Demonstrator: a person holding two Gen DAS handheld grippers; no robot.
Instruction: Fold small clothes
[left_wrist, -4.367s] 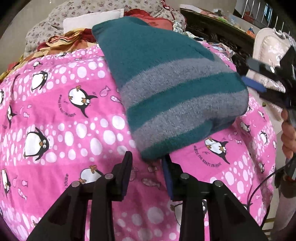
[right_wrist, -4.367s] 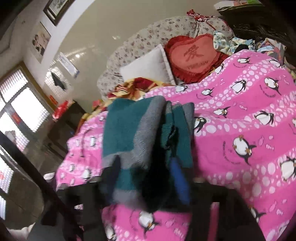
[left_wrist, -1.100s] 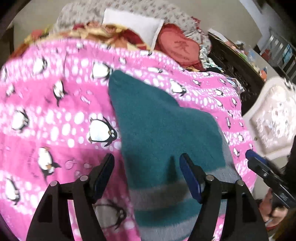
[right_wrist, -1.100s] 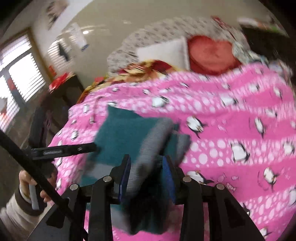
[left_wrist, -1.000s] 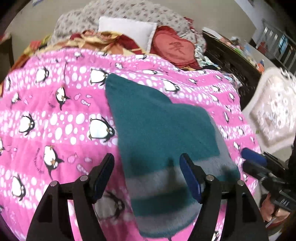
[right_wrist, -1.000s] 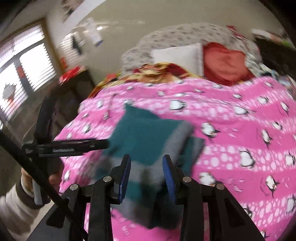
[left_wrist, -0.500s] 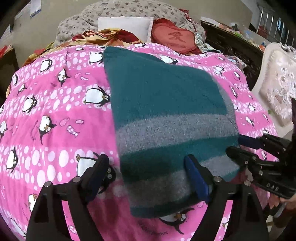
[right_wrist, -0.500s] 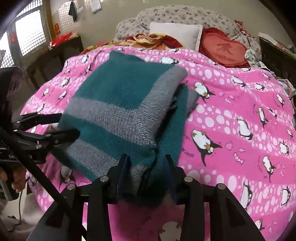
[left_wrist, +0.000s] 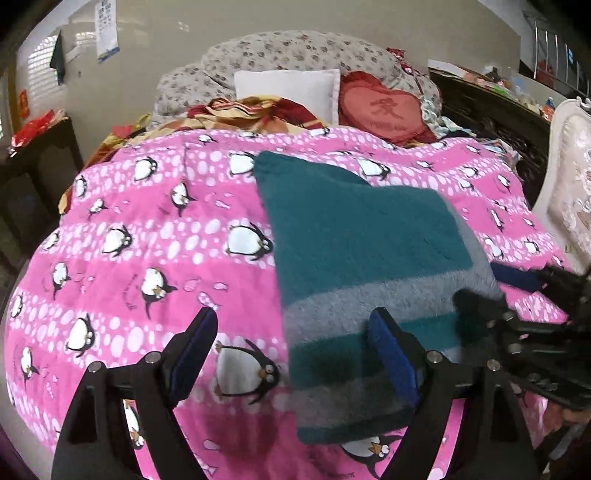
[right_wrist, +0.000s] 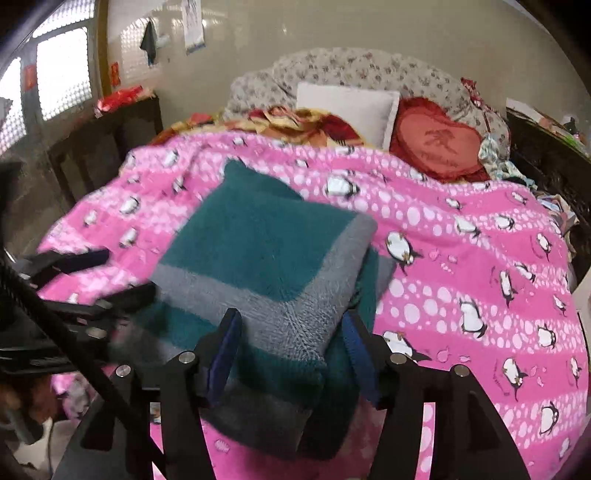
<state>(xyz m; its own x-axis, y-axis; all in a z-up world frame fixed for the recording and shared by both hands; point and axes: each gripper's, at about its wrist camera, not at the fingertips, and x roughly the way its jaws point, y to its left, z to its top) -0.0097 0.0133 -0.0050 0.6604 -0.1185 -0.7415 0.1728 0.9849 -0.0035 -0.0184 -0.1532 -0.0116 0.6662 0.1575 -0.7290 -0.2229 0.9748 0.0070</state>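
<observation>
A folded teal and grey striped knit garment lies on the pink penguin blanket. It also shows in the right wrist view. My left gripper is open at the garment's near left edge, with nothing between its pads. My right gripper is open, its jaws straddling the garment's near folded corner without pinching it. The right gripper also shows at the right edge of the left wrist view.
Behind the blanket lie a white pillow, a red heart cushion and a crumpled patterned cloth. A dark cabinet stands at the left. A cream upholstered chair stands at the right.
Both grippers have drawn back from the garment, which stays flat on the blanket. My right gripper has opened wider around the near corner.
</observation>
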